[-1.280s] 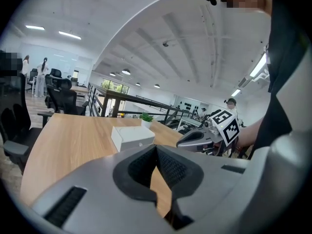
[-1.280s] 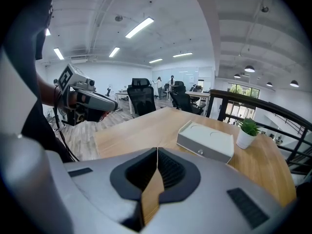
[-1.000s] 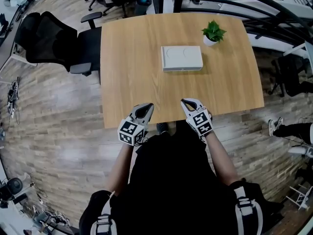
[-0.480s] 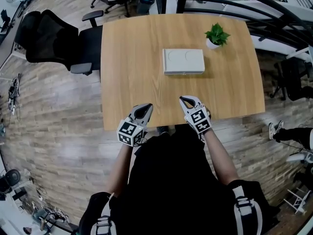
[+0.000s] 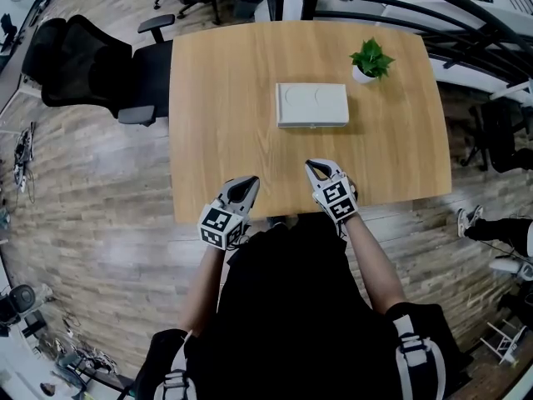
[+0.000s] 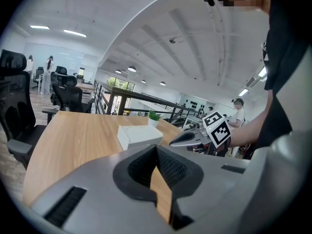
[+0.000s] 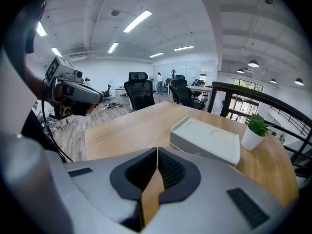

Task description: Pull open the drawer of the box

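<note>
The box (image 5: 312, 105) is a flat white rectangular case with rounded corners and a smooth matte top. From the right gripper view I see two shallow round recesses pressed into the lid. It lies at the middle of the table, slightly toward the far side, with one long side facing me. I cannot make out the drawer's outline on that side.

The table (image 5: 225, 98) has a pale wood-grain top with rounded corners. A small leafy green plant (image 5: 370, 59) in a white pot stands near the box, toward the table's far right corner. A black mesh-backed office chair (image 5: 92, 65) stands at the table's left side, on a floor (image 5: 83, 223) of grey-brown wood planks.

The left gripper (image 5: 251, 181) is a grey plastic shell with dark ribbed pads. I hold it over the near edge of the table, well apart from the box. Its jaws are closed, the tips meeting, with nothing between them; only the tabletop shows through the hollow behind the tips.

The right gripper (image 5: 311, 167) is built the same way and sits beside the left at the near edge, pointing toward the box. Its jaws are likewise closed tip to tip and hold nothing. Each gripper carries a cube of black-and-white square markers behind its jaws.
</note>
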The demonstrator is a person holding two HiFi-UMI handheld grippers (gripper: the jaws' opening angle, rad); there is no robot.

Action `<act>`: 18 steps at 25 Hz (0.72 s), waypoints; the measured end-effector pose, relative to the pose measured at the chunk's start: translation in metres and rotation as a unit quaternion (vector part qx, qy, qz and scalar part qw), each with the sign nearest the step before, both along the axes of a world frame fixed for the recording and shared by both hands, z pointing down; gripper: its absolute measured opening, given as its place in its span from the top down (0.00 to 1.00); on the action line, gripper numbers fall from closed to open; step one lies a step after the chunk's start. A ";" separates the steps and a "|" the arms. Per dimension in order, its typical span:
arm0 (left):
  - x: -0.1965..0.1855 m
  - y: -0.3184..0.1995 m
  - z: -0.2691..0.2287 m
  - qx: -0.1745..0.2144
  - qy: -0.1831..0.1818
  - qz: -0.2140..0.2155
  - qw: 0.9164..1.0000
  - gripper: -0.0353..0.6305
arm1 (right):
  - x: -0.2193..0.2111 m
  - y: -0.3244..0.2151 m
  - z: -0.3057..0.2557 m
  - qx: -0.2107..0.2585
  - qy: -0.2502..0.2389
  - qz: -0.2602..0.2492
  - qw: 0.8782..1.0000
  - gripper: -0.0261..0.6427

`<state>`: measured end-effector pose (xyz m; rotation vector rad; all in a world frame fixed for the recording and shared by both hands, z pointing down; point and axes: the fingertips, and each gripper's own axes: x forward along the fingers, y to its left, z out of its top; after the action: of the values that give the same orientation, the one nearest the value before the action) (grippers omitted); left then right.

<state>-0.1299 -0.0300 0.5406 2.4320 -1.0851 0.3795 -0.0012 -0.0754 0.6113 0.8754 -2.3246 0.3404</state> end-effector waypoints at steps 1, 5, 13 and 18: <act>0.000 -0.001 0.000 0.000 -0.001 0.001 1.000 0.91 | 0.001 -0.002 0.003 -0.001 0.003 0.002 1.000 0.92; 0.003 -0.005 0.001 -0.004 -0.005 0.003 1.000 0.91 | 0.006 -0.013 0.015 0.000 0.020 0.009 1.000 0.92; 0.008 -0.009 0.002 -0.011 -0.009 0.002 1.000 0.91 | 0.008 -0.031 0.029 0.003 0.043 0.007 0.999 0.92; 0.010 -0.013 0.003 -0.011 -0.011 0.002 1.000 0.91 | 0.015 -0.039 0.034 0.001 0.046 0.015 0.999 0.92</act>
<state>-0.1197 -0.0435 0.5432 2.4167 -1.0807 0.4182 0.0142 -0.1148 0.6452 0.9098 -2.2290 0.3034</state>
